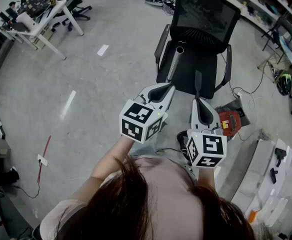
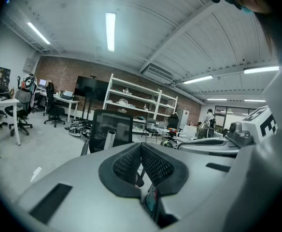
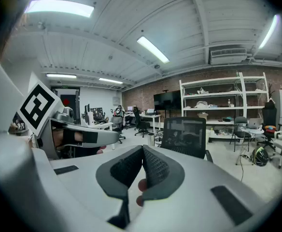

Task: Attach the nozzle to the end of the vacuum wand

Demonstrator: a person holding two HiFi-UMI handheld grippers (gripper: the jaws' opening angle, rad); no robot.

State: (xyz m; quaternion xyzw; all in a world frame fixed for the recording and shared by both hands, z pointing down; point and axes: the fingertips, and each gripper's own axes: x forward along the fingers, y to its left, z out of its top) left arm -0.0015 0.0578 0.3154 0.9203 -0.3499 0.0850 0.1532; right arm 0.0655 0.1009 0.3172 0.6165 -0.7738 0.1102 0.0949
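Note:
A silver vacuum wand (image 1: pixel 175 62) leans on the seat of a black office chair (image 1: pixel 200 31), its open end up. A dark narrow piece (image 1: pixel 198 82), apparently the nozzle, stands on the seat to its right. My left gripper (image 1: pixel 163 88) is shut and empty, just short of the wand's lower end. The right gripper (image 1: pixel 199 100) is also shut and empty, right below the dark piece. In the left gripper view the wand (image 2: pixel 110 138) shows past the shut left gripper (image 2: pixel 141 147). In the right gripper view the chair (image 3: pixel 182 136) stands beyond the shut right gripper (image 3: pixel 142 150).
A red vacuum body (image 1: pixel 229 122) with a cable lies on the floor right of the chair. A white desk (image 1: pixel 50 20) stands far left, shelving (image 1: pixel 281 4) along the right wall, white panels (image 1: pixel 266 174) at lower right. Bare grey floor (image 1: pixel 96 84) spreads left of the chair.

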